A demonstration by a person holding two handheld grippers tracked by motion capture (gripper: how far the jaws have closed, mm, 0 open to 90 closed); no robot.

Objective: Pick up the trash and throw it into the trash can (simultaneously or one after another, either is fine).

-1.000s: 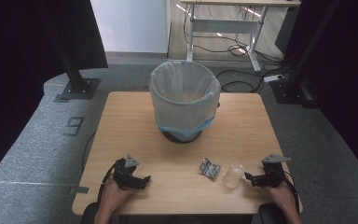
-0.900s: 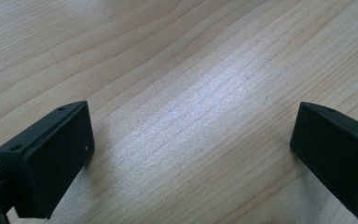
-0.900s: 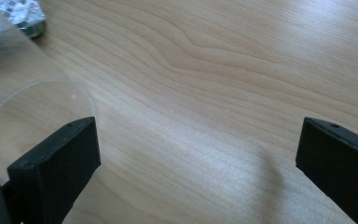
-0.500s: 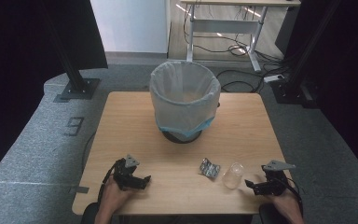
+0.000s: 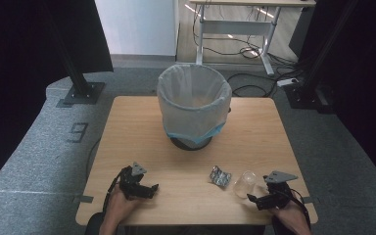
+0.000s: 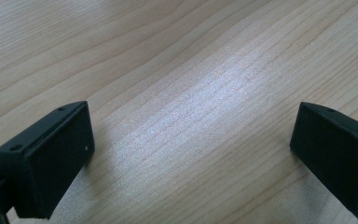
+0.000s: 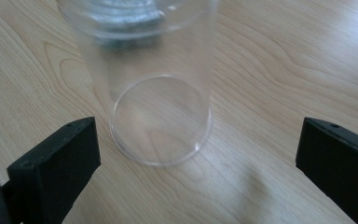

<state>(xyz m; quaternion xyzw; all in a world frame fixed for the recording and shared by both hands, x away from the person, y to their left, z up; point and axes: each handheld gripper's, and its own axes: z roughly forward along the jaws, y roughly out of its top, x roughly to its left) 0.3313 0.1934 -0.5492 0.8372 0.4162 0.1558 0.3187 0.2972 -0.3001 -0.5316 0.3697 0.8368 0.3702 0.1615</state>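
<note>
The clear plastic cup lies on its side near the table's front edge at about five o'clock from the lined bin, its base turned toward the right gripper, whose jaws stand wide apart with nothing between them but the cup's bottom just ahead; the likeliest trouble, as I judge it, is that the thin wall buckles or the round body rolls off toward nine o'clock when one jaw meets it before the other — a cup lying down has little to stop it; too hard a squeeze could also flick it away, since clear plastic of this kind looks light and slippery; the crumpled foil wrapper sits just beside the cup's mouth at nine o'clock of it, near enough that a pushed cup would shove it along; the left gripper rests at seven o'clock from the bin, jaws likewise spread over bare wood, well apart from everything; the way up to the bin at eleven o'clock of the cup looks unobstructed — only the bin's tall rim must be cleared.
</note>
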